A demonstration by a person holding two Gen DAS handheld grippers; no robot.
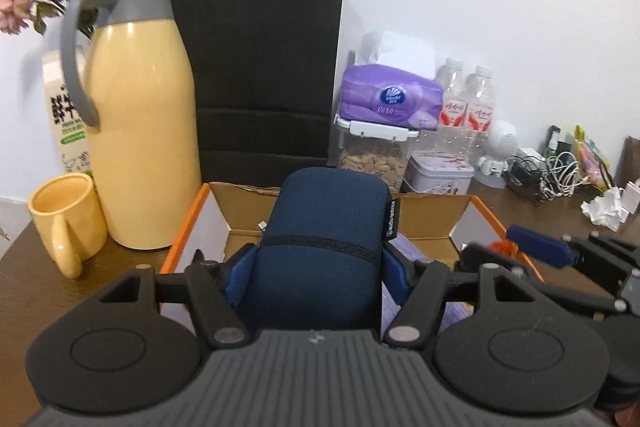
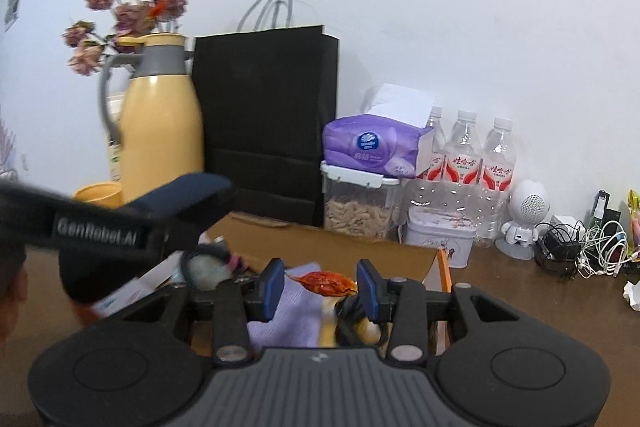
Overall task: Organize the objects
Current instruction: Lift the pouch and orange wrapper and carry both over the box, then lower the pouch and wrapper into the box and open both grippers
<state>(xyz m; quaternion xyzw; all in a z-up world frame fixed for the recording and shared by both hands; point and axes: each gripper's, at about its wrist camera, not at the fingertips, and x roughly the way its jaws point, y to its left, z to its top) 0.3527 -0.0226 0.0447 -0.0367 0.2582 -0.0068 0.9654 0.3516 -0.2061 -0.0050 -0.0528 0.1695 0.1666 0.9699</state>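
Two tools busy: our left tool clamps a blue pouch above the box; right tool, pads apart, empty; twelve-o'clock clutter remains.

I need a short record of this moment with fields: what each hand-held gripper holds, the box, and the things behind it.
left hand-held gripper: shut on a navy fabric pouch, over the box
right hand-held gripper: an orange-red crinkled piece lies between its pads; grip unclear
box: open cardboard box with orange edges, papers inside
left of box: yellow jug, yellow mug
behind box: black paper bag, purple tissue pack, water bottles
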